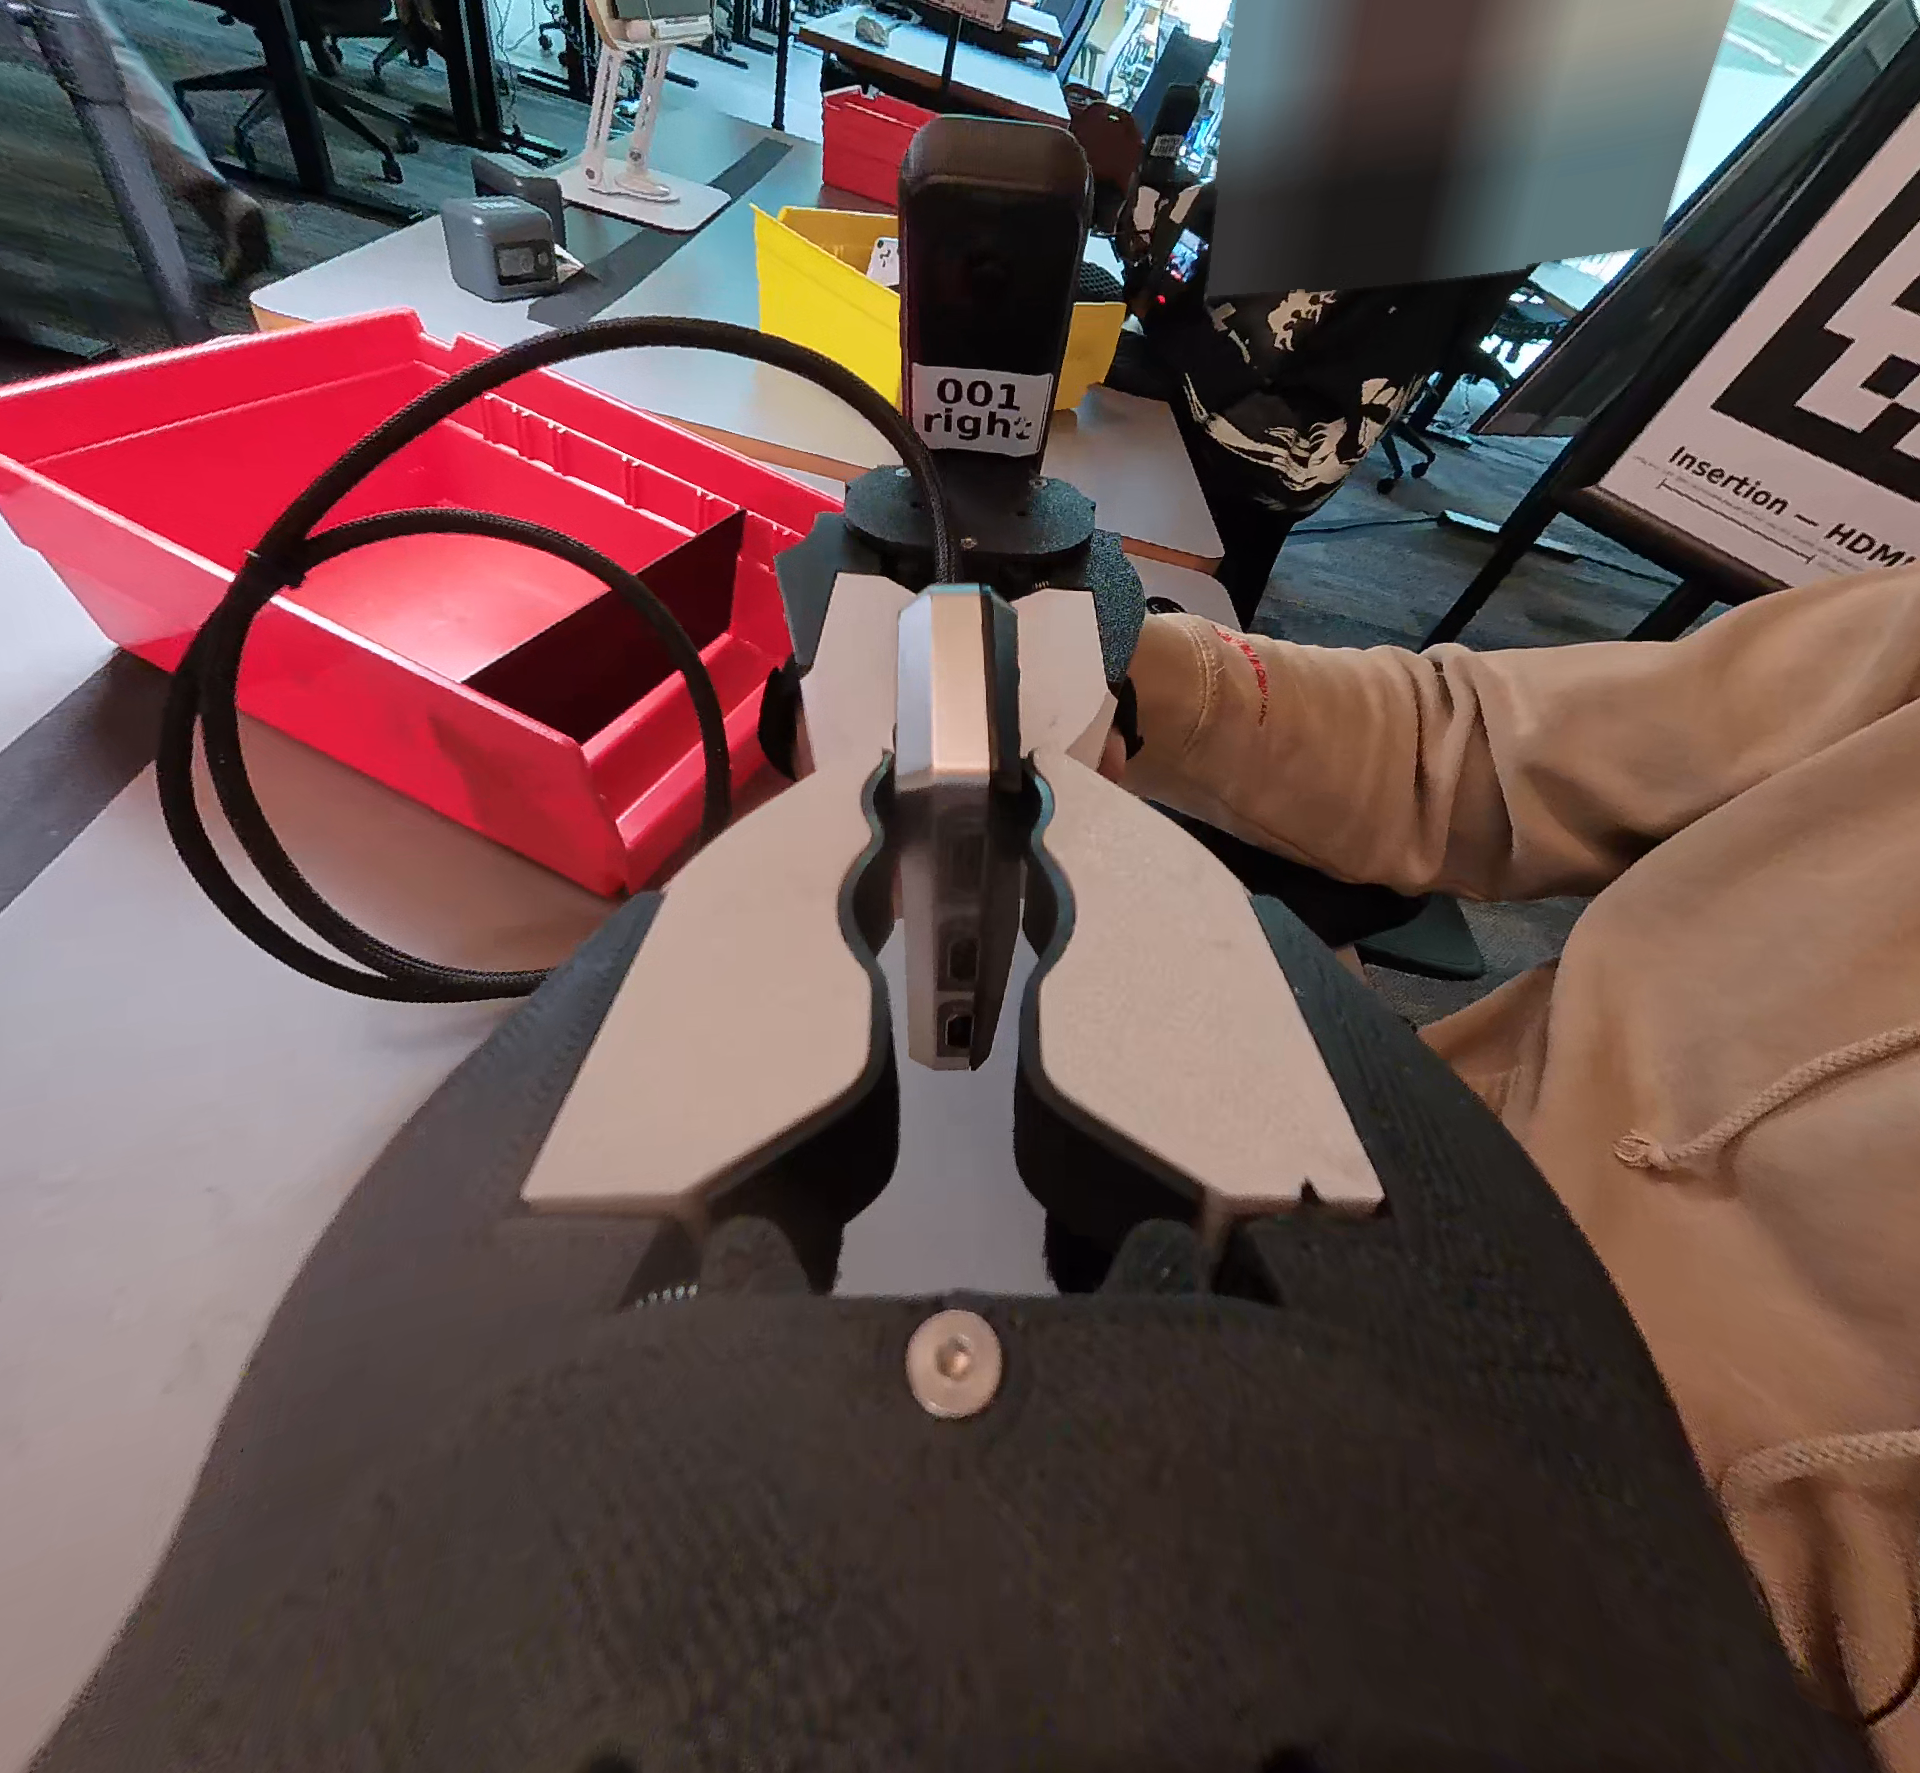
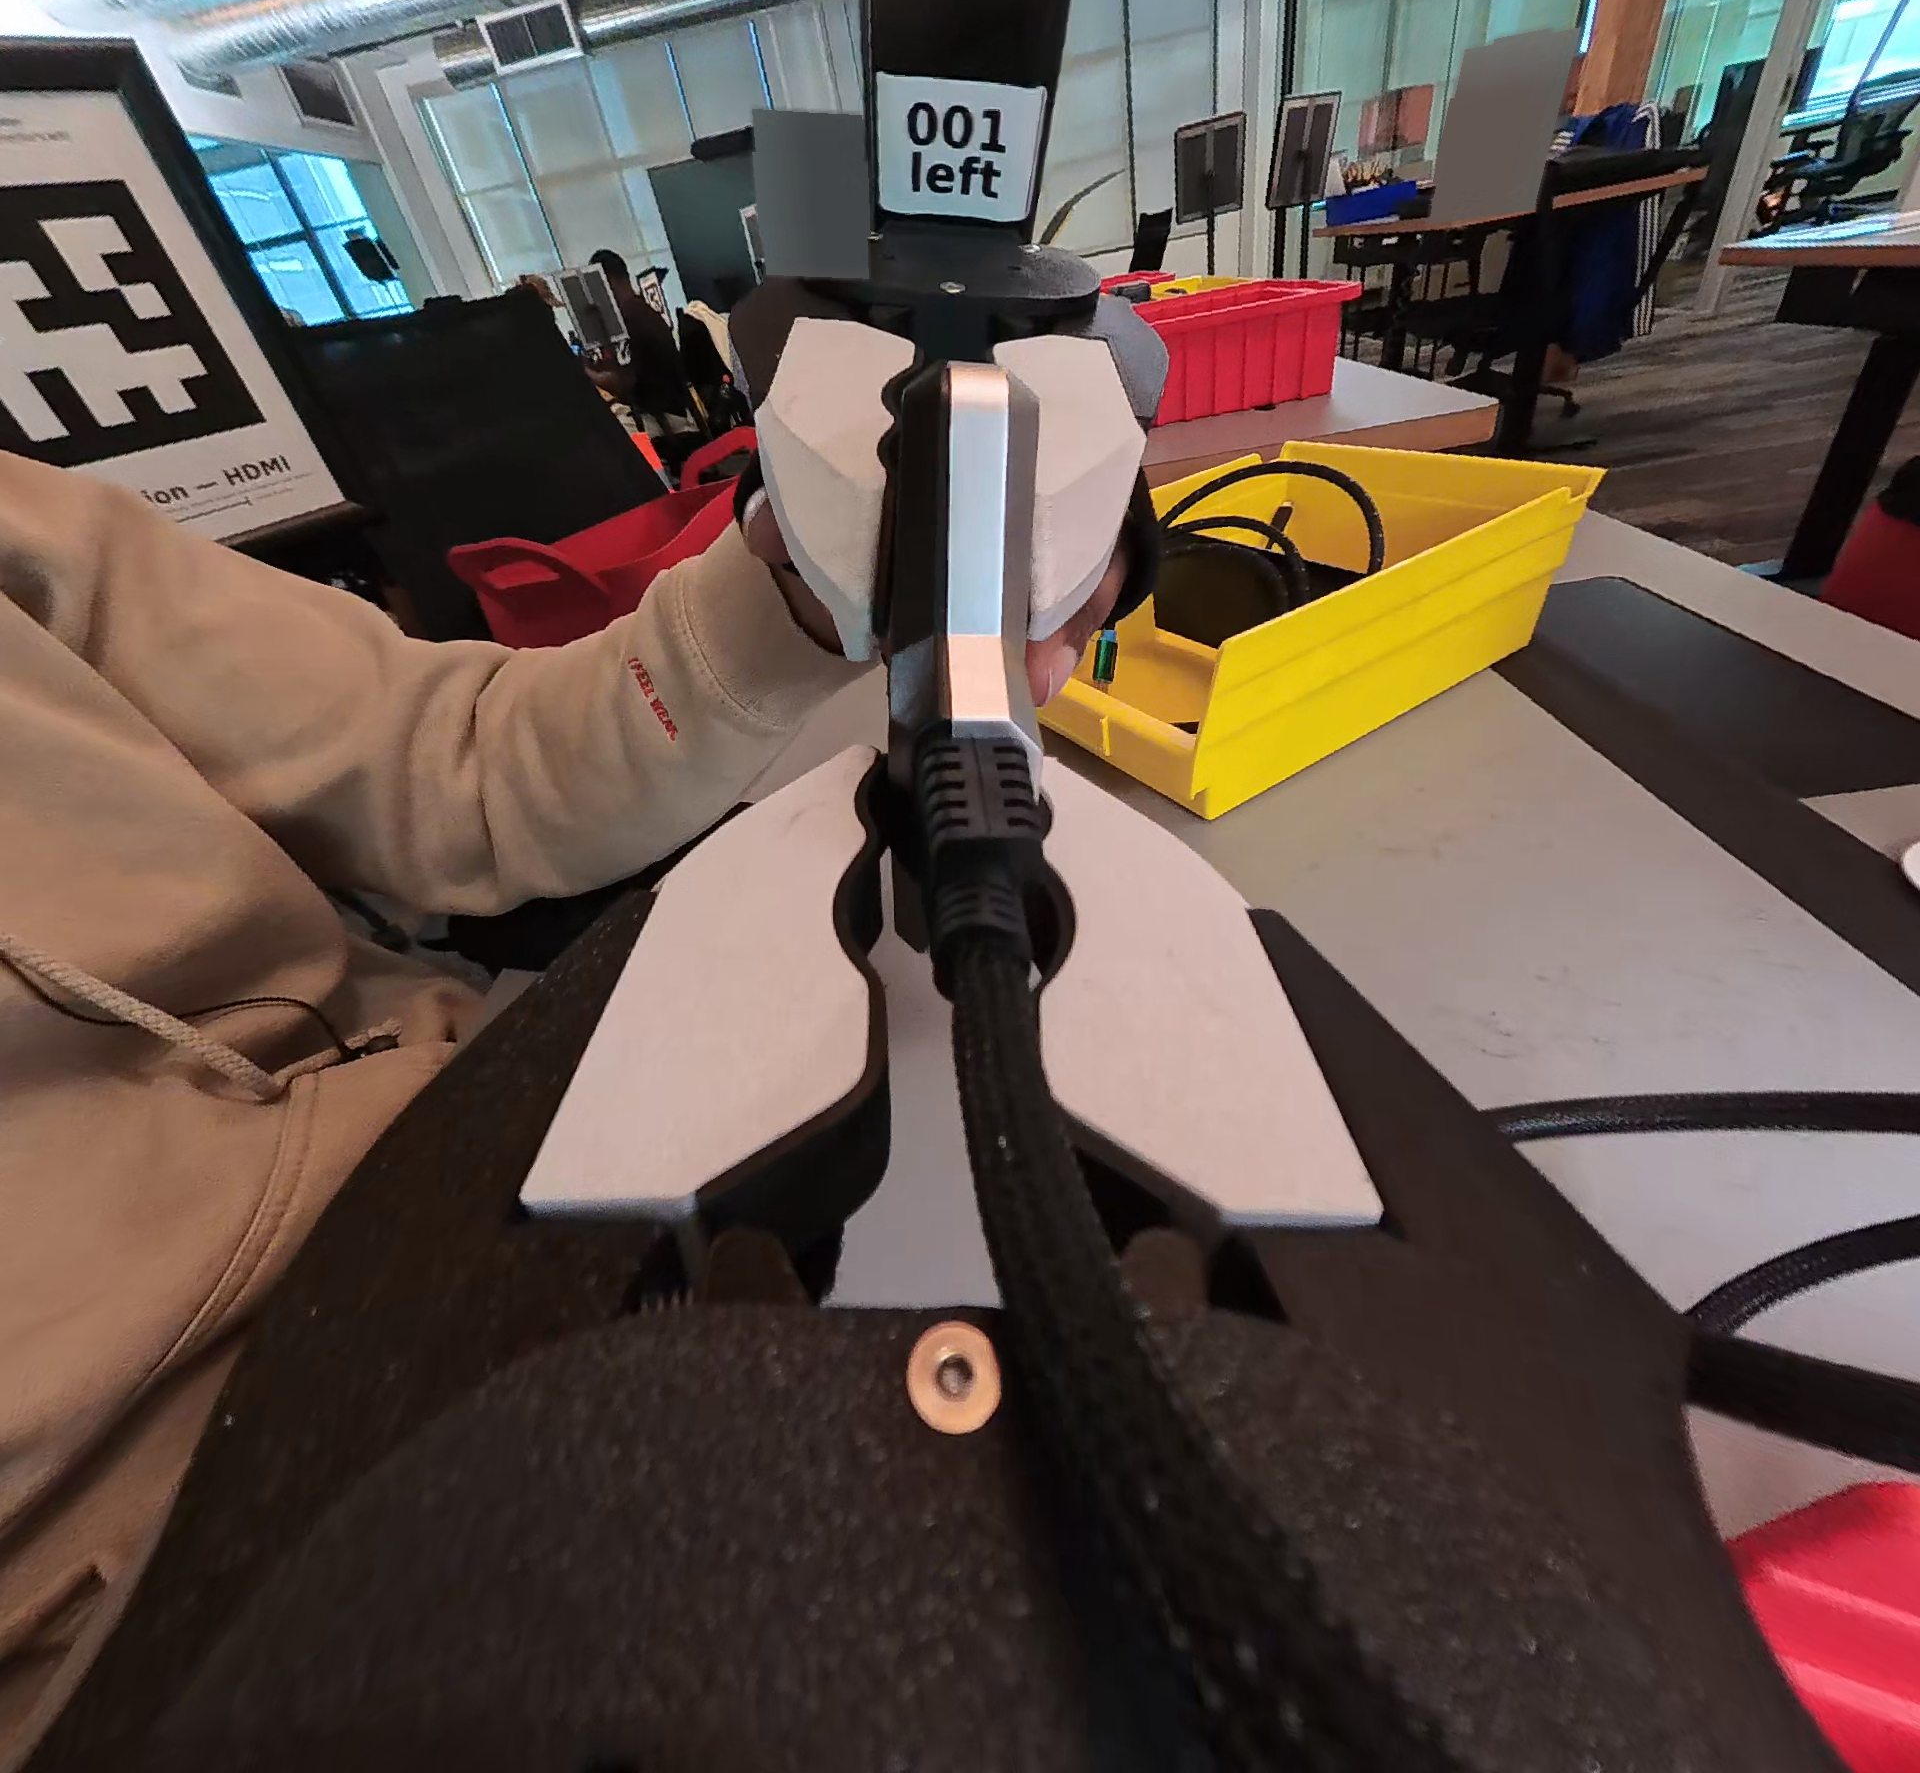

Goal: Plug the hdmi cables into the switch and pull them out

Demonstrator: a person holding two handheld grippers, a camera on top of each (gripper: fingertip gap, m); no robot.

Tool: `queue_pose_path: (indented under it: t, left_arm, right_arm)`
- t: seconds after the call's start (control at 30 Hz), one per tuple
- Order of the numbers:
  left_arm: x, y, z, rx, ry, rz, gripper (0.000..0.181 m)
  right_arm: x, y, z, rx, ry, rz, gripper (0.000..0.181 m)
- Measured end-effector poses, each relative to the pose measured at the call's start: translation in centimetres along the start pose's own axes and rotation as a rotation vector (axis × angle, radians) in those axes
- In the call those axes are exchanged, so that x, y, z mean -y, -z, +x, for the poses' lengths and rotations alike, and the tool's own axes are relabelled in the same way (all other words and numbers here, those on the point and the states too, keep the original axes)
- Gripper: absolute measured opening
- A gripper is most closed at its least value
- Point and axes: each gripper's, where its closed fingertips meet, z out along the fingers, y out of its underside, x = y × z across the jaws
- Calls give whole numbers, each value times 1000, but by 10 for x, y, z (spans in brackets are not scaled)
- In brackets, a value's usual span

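Note:
My left gripper (image 1: 951,788) is shut on the silver HDMI switch (image 1: 940,684) and holds it on edge above the table, its row of ports facing me. My right gripper (image 2: 961,773) is shut on the black plug (image 2: 977,788) of a braided HDMI cable (image 2: 1039,1204), and the plug sits against the end of the switch (image 2: 977,518). The two grippers face each other, fingertips nearly touching. In the left wrist view the cable (image 1: 197,715) loops out to the left over the table. I cannot tell how deep the plug sits.
A red bin (image 1: 312,518) with a black divider lies left of the grippers. A yellow bin (image 2: 1351,663) holding more black cables (image 2: 1268,528) stands beyond them. A framed sign (image 1: 1766,352) stands at the side. A person's beige sleeve (image 1: 1455,767) reaches in over the grey table (image 1: 208,1100). Left and right tips are no more than a few centimetres apart.

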Motion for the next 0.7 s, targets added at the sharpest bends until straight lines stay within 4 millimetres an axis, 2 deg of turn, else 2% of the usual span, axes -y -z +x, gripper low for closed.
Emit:
queue_pose_path:
  t: [0.53, 0.7]
  left_arm:
    - [0, -3, -7, -5, 38, 39, 21]
    - [12, 1, -5, -5, 25, 108, 26]
  right_arm:
    - [-3, 0, 5, -10, -18, 30, 23]
    - [7, 7, 4, -10, 4, 69, 22]
